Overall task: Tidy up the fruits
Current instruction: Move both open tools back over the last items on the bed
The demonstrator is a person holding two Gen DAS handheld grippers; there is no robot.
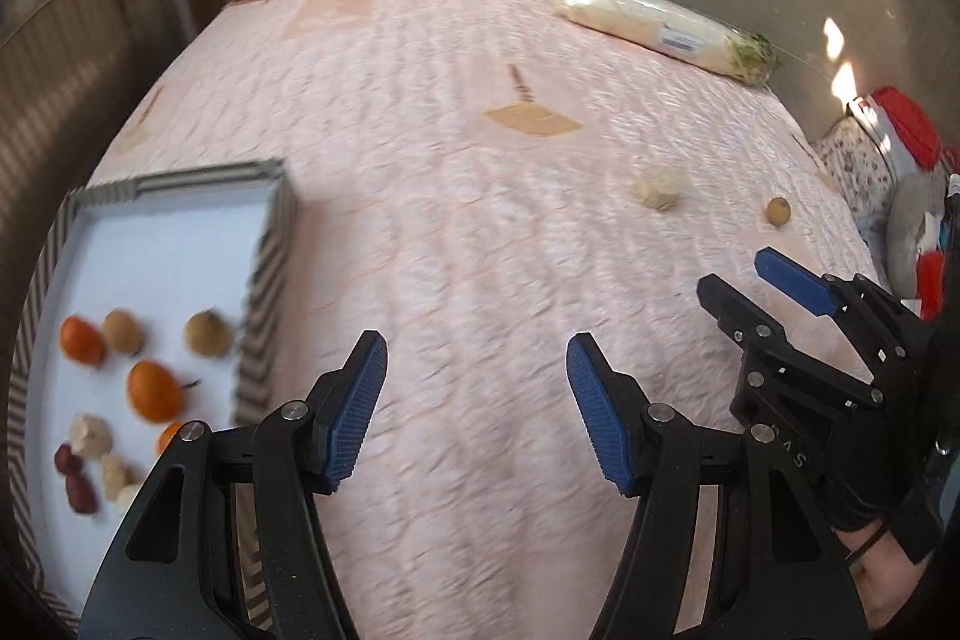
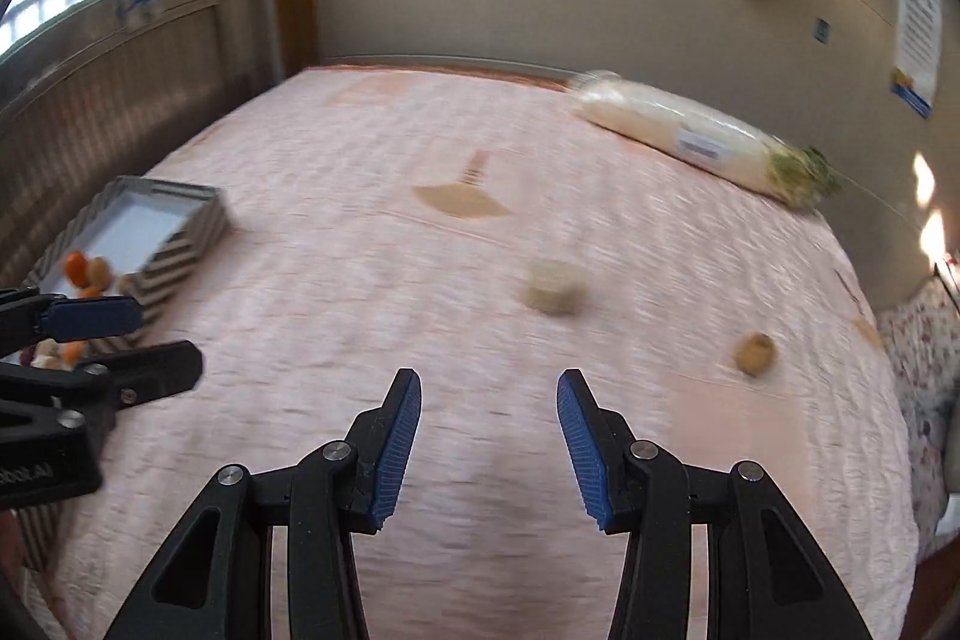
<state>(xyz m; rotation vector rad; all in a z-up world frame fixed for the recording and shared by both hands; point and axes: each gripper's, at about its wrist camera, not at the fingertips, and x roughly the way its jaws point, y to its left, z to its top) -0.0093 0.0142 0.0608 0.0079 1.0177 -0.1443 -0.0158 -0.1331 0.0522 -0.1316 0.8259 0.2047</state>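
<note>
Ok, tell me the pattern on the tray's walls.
Grey-and-white diagonal stripes on the tray walls, clearest in the left wrist view.

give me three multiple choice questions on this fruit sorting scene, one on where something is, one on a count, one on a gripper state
1. Where does the wrapped radish lie?
A. in the tray
B. at the bed's far edge by the wall
C. between the left gripper's fingers

2. How many small items lie loose on the bedspread outside the striped tray?
A. none
B. two
C. five

3. What state is the right gripper in?
A. open, empty
B. shut on an orange
C. shut on the tray rim

Key: 1 B, it lies along the wall. 2 B, a pale lump and a brown round fruit. 3 A, bare bedspread shows between its fingers.
</note>
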